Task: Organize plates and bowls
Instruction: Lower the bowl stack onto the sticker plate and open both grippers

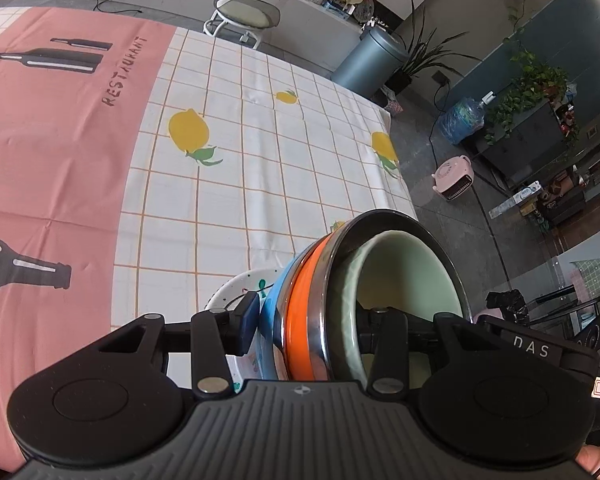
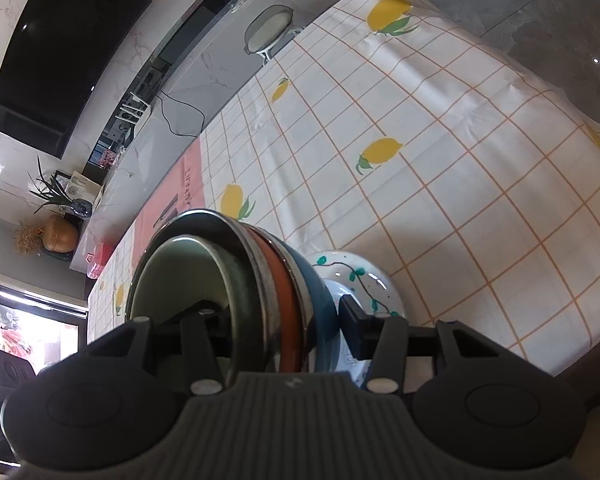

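Left wrist view: your left gripper [image 1: 312,326] pinches the rims of a nested stack of bowls [image 1: 380,280], one finger [image 1: 248,322] outside on the blue bowl [image 1: 270,312], the other inside the pale green bowl [image 1: 412,272]. Orange and steel rims sit between. Right wrist view: your right gripper [image 2: 284,320] clamps the same stack likewise. A white patterned plate [image 2: 360,276] lies beneath, above the checked tablecloth [image 2: 460,160].
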